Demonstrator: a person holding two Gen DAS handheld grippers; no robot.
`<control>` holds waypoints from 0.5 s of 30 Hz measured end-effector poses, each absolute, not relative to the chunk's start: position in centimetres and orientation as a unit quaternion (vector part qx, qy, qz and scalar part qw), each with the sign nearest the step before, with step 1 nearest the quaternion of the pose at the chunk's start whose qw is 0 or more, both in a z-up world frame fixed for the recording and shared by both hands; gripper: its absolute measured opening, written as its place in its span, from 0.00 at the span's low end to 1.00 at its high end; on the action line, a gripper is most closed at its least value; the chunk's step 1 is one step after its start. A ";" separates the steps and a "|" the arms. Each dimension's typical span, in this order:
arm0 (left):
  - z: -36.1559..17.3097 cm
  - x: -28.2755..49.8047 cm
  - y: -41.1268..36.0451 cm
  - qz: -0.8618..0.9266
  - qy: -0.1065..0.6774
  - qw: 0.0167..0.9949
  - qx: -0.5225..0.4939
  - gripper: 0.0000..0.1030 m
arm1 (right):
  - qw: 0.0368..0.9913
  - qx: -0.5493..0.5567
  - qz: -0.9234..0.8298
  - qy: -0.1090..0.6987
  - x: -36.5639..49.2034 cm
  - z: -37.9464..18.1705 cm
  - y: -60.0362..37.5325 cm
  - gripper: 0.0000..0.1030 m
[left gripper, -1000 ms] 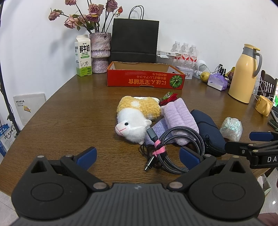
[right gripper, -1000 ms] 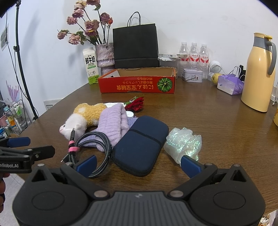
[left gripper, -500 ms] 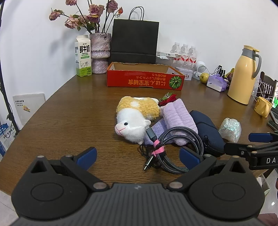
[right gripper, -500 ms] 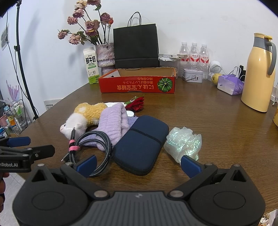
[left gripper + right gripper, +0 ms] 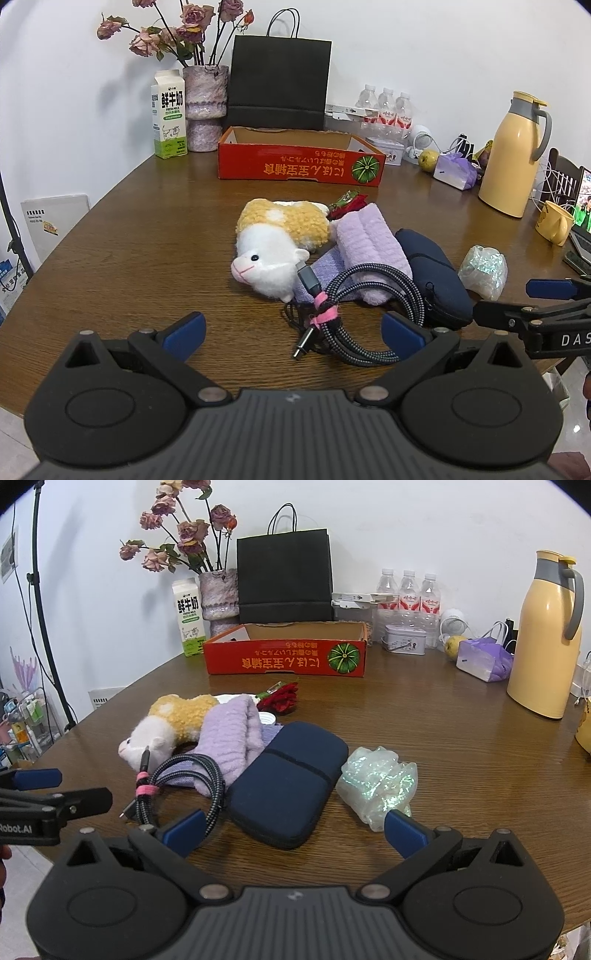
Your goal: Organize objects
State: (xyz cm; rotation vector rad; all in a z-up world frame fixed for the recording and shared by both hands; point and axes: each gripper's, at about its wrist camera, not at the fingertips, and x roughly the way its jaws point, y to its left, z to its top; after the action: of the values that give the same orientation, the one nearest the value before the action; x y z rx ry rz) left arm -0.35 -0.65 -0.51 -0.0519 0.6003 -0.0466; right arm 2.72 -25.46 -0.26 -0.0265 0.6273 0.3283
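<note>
We see the left hand-held gripper [image 5: 291,332] at the bottom of its own frame, its blue-tipped fingers [image 5: 184,331] spread wide and holding nothing, low over the near edge of the brown table [image 5: 129,240]. Just past its right finger lies a coiled braided cable [image 5: 364,314] bound with a pink tie. At the centre of that frame a plush toy [image 5: 275,245] in white and yellow lies touching a lilac fleece bundle [image 5: 371,245], over which part of the cable rests. Right of the bundle sits a dark blue pouch [image 5: 432,273], and further right a crumpled iridescent wrapper [image 5: 482,266]. A small red item [image 5: 280,698] lies behind the bundle; it may be a fabric rose, though we cannot be sure.

The right hand-held gripper [image 5: 293,829] is likewise spread and empty, the pouch lying just ahead between its fingers. In the upper middle of both frames an open red cardboard box [image 5: 301,166] stands on the table, well apart from the pile, with a milk carton [image 5: 168,116], a vase of dried roses [image 5: 205,107] and a black paper bag [image 5: 279,79] behind it. A yellow thermos jug [image 5: 546,635] stands at the right.
</note>
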 end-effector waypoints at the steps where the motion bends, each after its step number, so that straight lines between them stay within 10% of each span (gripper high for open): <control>1: -0.5 -0.3 -0.6 -0.023 0.296 0.954 -0.026 1.00 | 0.938 -0.014 0.161 0.307 2.8 -0.3 -25.5 1.00; 15: -1.1 1.4 -1.9 -0.022 0.312 0.950 -0.026 1.00 | 0.940 -0.030 0.149 0.304 4.8 -1.4 -27.2 1.00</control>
State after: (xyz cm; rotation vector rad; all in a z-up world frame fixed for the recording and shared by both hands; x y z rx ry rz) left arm 1.39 -1.86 -1.10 -0.0536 0.6340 -0.0438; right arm 4.78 -27.19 -1.40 -0.0606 0.6209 0.3048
